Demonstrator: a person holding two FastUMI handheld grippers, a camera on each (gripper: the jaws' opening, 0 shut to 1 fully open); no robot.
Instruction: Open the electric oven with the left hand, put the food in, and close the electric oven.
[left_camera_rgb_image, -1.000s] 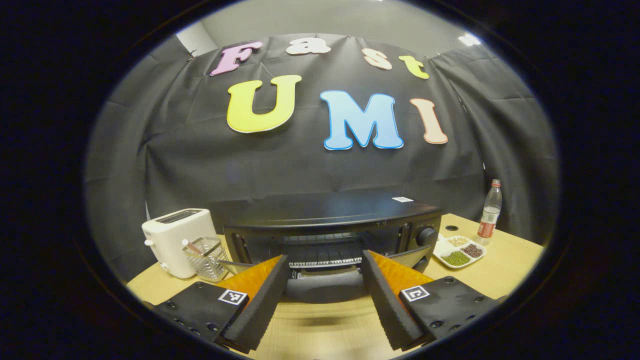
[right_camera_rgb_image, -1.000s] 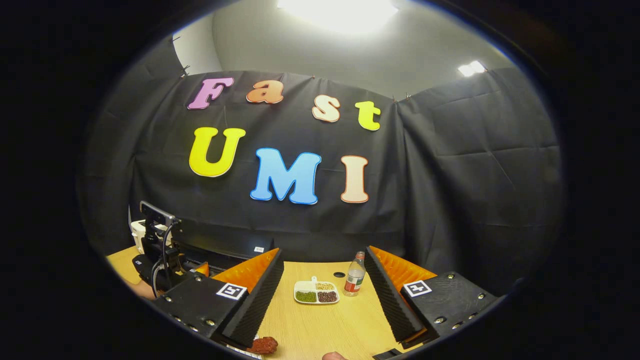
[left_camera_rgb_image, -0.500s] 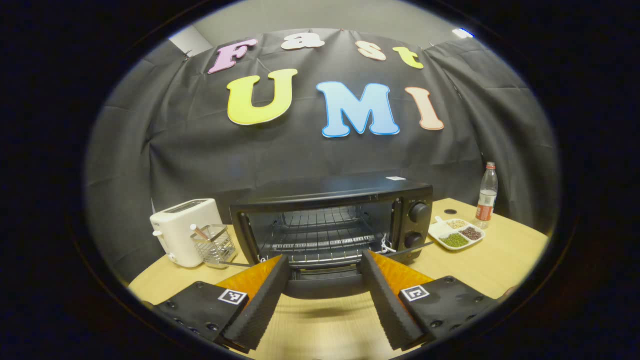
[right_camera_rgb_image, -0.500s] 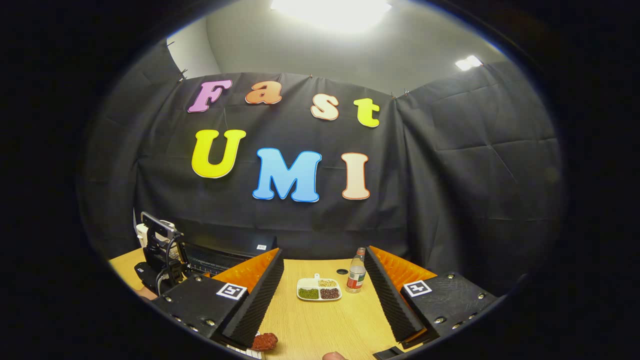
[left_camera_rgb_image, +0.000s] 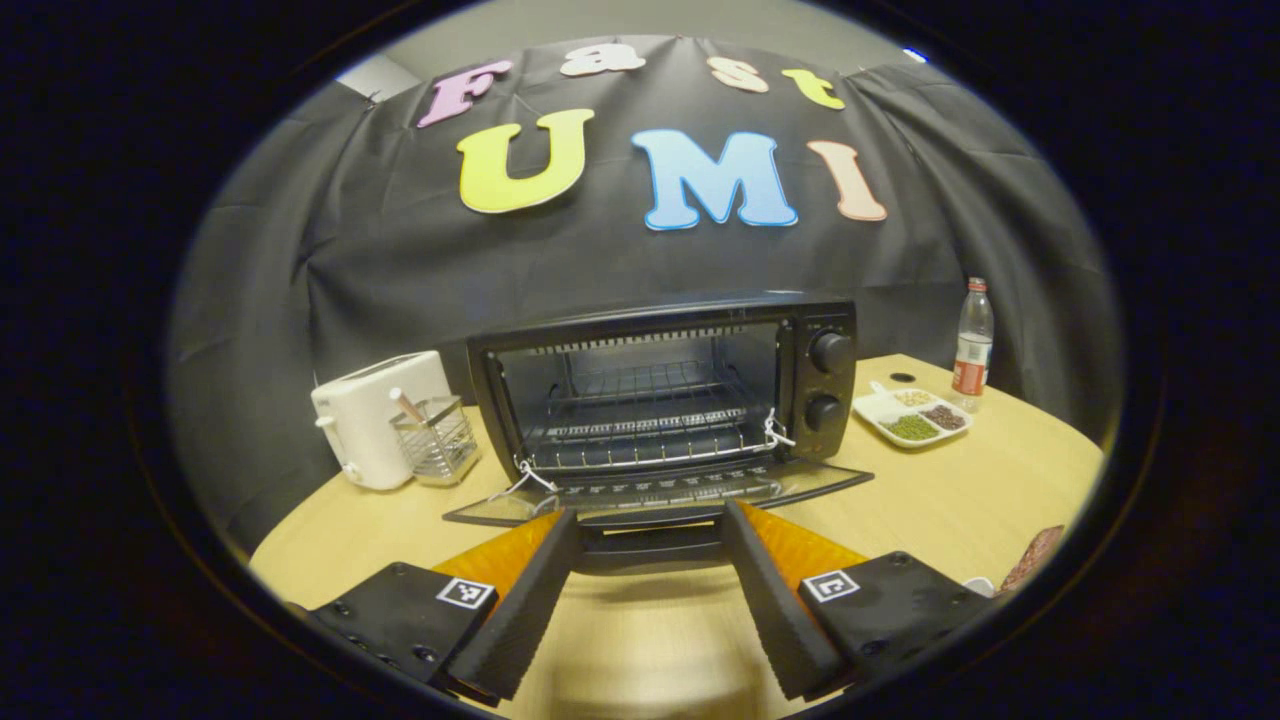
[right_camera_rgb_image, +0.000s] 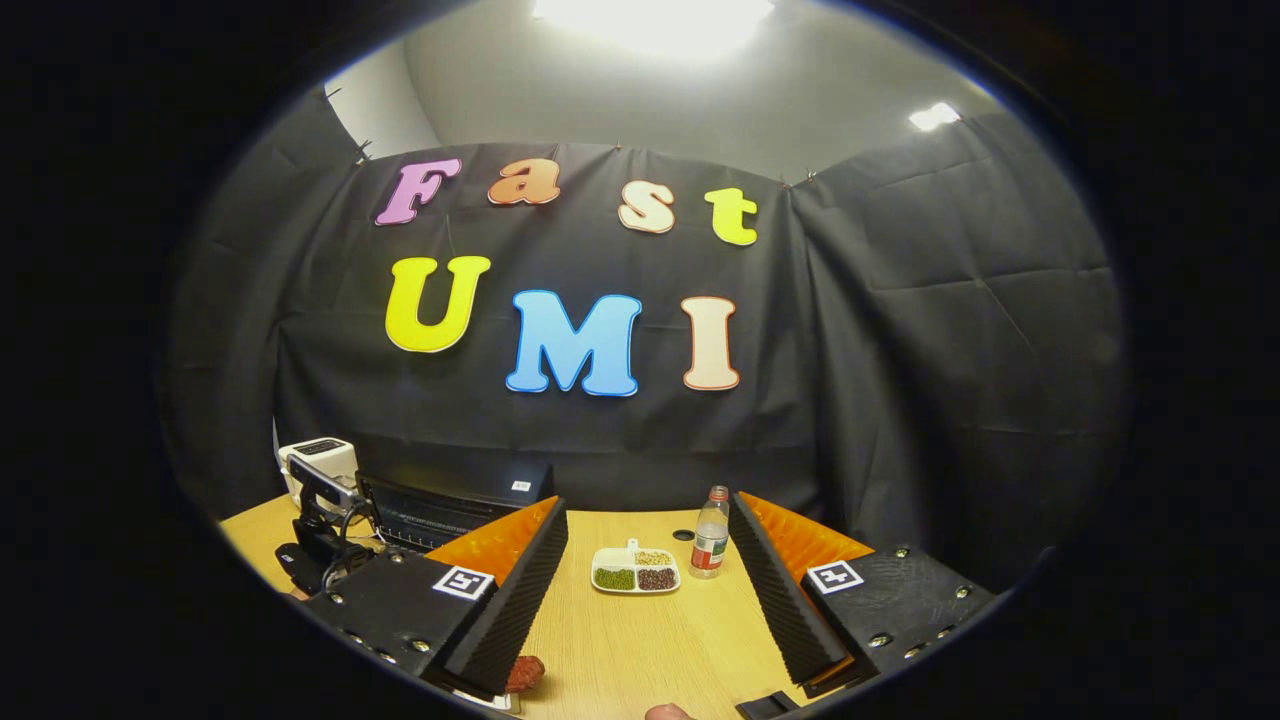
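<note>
Left gripper (left_camera_rgb_image: 648, 590) fingers spread, straddling handle (left_camera_rgb_image: 650, 545) of oven door (left_camera_rgb_image: 660, 490), not pinching it. Door now dropped near flat; a second ago only partly lowered. Electric oven (left_camera_rgb_image: 665, 390) cavity and wire rack (left_camera_rgb_image: 640, 425) exposed, so opening step looks done. Right gripper (right_camera_rgb_image: 648, 590) spread, empty, hovering over wooden table (right_camera_rgb_image: 640, 640). Reddish-brown food (right_camera_rgb_image: 522, 672) lies on table just under its left finger, not yet picked up. Next likely: grasp food, load onto rack.
</note>
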